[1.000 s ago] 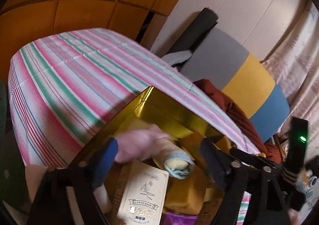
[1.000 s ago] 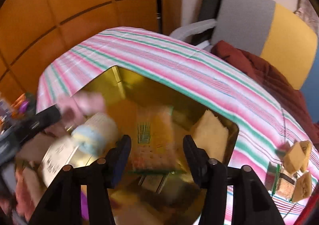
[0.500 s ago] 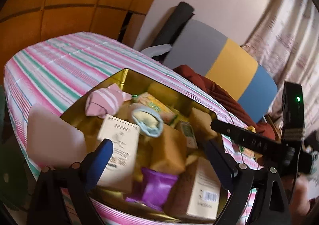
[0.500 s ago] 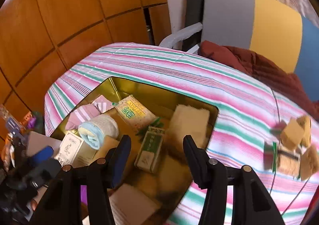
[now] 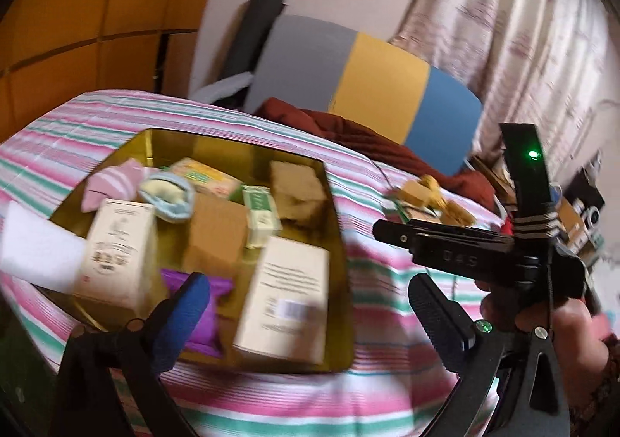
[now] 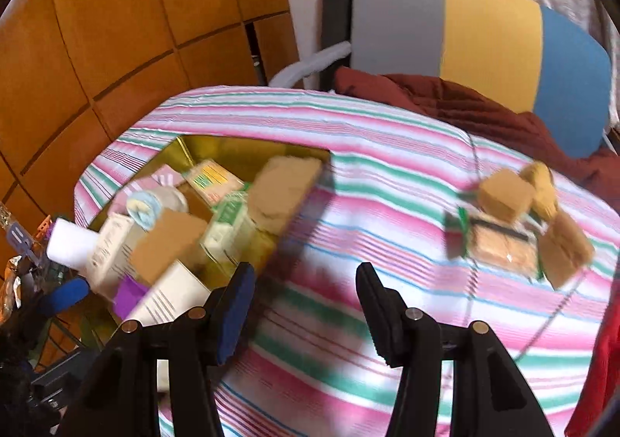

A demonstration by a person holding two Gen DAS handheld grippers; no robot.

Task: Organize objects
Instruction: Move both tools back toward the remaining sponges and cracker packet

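Note:
A gold tray [image 5: 338, 243] on the striped tablecloth [image 5: 387, 320] holds a pink sock [image 5: 112, 181], a pale blue roll [image 5: 170, 196], a green box [image 5: 261, 212], cream boxes [image 5: 116, 243], a white box [image 5: 286, 293] and a purple packet [image 5: 201, 316]. My left gripper [image 5: 310, 320] hovers over the tray's near edge. Its jaws are opening wide and grip nothing. My right gripper [image 6: 306, 305] is open and empty above bare cloth, right of the tray [image 6: 182, 146]. Several brown blocks and a packet [image 6: 503, 227] lie loose on the cloth further right.
A chair with a grey, yellow and blue back [image 6: 484, 30] stands behind the table, with a dark red cloth [image 6: 465, 103] draped over it. Wooden panels [image 6: 116, 10] close off the left. A thin cable [image 6: 472, 165] crosses the cloth. A white roll [image 5: 35, 247] sits left of the tray.
Both views have swung right and pulled back from the tray. The pink sock and blue roll, blurred between the left fingers before, now lie in the tray. The left jaws have widened.

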